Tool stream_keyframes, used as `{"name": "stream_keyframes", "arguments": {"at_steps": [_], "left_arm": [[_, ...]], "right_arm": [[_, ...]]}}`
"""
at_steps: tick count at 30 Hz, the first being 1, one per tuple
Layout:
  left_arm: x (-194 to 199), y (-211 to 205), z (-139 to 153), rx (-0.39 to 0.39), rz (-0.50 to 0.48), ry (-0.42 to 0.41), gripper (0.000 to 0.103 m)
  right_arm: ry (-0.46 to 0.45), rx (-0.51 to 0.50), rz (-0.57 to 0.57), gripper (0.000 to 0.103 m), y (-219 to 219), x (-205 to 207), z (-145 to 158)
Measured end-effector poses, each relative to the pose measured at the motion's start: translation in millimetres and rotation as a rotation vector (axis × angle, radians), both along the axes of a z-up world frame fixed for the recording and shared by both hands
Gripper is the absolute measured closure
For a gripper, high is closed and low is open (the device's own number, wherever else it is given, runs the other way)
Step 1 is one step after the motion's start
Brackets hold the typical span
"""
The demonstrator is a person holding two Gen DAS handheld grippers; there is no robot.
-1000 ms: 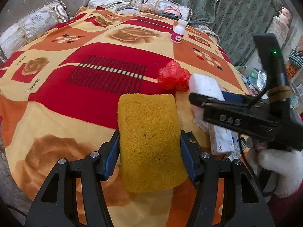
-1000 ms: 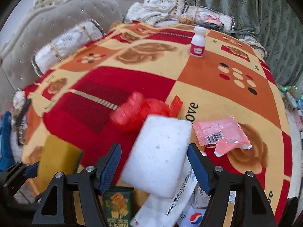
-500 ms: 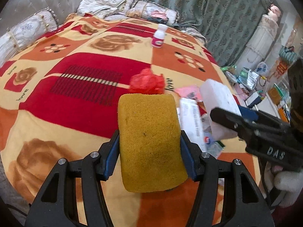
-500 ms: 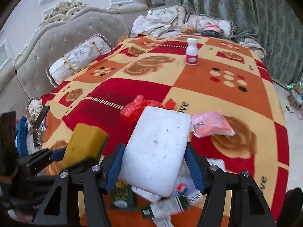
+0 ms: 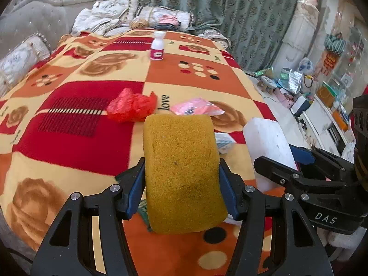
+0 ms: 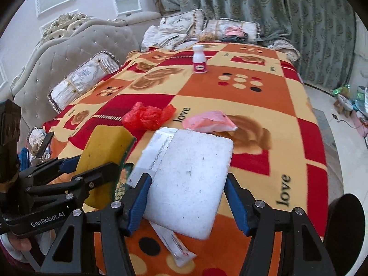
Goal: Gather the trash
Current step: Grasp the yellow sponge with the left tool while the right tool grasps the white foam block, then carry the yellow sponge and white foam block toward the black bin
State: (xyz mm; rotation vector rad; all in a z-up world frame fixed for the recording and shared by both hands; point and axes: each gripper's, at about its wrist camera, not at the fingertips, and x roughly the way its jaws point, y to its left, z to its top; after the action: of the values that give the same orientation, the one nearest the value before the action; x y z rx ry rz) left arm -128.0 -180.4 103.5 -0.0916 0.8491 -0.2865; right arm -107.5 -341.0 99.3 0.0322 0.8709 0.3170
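Both sponges have lifted back from the bed: left gripper clenching the yellow sponge, right gripper grasping the white sponge; squeeze steadily while carrying.

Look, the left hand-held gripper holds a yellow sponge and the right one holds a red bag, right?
Not quite. In the right wrist view the right hand-held gripper holds a white sponge; the red bag lies on the blanket. The yellow sponge part is right.
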Motion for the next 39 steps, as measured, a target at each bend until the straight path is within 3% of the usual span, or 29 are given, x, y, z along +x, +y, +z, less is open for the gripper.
{"name": "stream_keyframes", "arguments": {"at_steps": [39], "left_arm": [[-17.6, -131.5, 8.0, 0.086, -0.198, -0.041, 0.045]], "right_arm": [[0.010, 0.009, -0.244, 0.040, -135.6, -62.7, -8.1]]}}
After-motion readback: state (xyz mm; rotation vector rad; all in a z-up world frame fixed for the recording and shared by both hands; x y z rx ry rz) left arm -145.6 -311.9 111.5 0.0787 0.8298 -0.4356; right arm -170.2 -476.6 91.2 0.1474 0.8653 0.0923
